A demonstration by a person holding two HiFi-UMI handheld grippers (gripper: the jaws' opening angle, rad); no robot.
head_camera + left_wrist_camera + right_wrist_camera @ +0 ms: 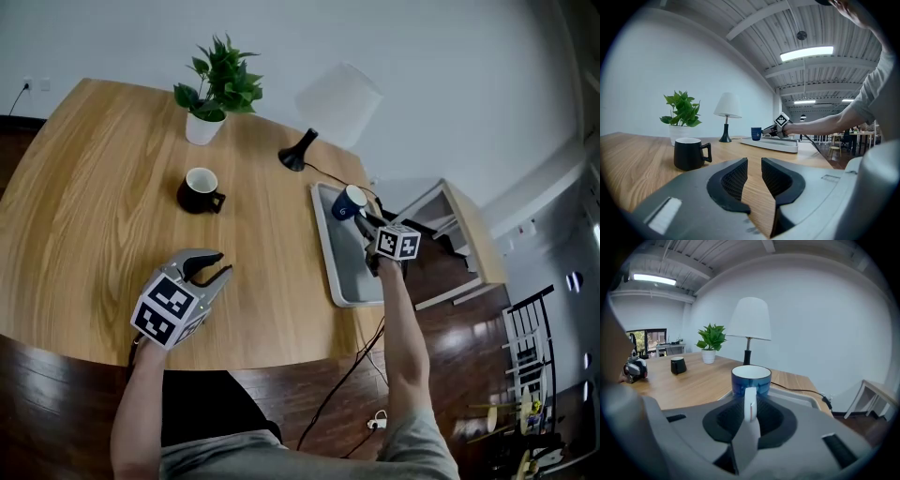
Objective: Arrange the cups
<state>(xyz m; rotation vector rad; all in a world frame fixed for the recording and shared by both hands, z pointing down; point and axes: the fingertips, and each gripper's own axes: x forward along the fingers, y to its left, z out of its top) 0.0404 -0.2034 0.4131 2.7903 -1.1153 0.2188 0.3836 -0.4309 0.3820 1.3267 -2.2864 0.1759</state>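
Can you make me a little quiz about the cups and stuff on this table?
1. Which cup does the right gripper hold by its handle? A black, B blue, C green.
2. True or false: the black cup lies on its side.
3. Fill in: the plant grows in a ___ pot.

Key: 1 B, the blue cup. 2 False, it stands upright on the table. 3 White.
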